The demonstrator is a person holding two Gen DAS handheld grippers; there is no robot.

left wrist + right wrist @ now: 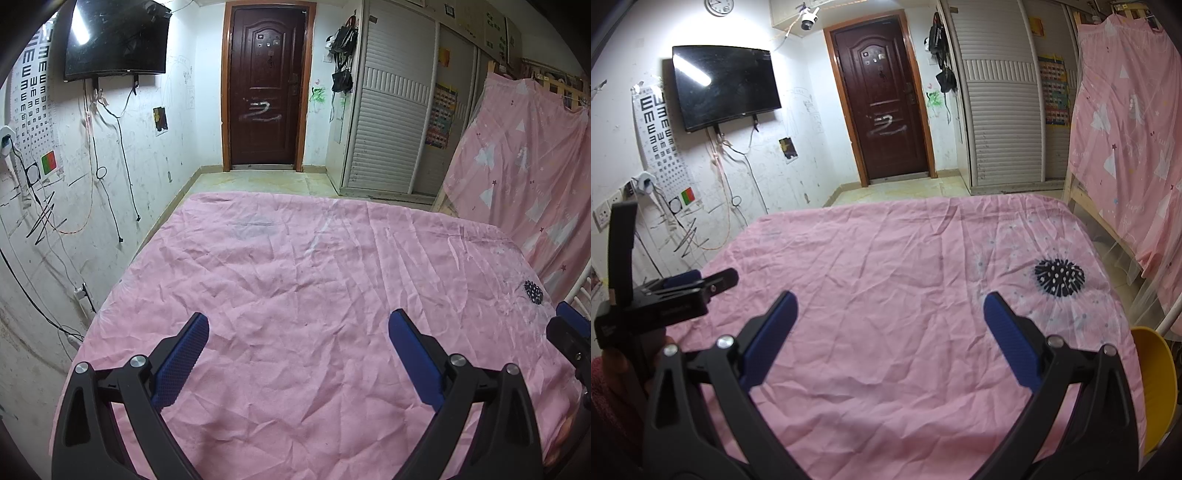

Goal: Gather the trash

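— Spotted: yellow plastic shell (1156, 384), smooth, with a rounded rim?
— Yes. Only partly seen, cut off by the right edge of the right wrist view. Bin or chair back: cannot tell.
— Placed where?
— Just beside the near right corner of the pink sheet (886, 295), lower than its surface.
— Upright?
— Seemingly; base hidden, inside not visible.
— Close to the black dotted patch (1059, 277)?
— Apart from it, nearer and further right.

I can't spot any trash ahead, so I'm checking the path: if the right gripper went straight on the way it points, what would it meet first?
Probably the pink sheet: the open right gripper tilts down over it with nothing between its fingers. The black spiky patch lies off to the right. Depth is unclear.
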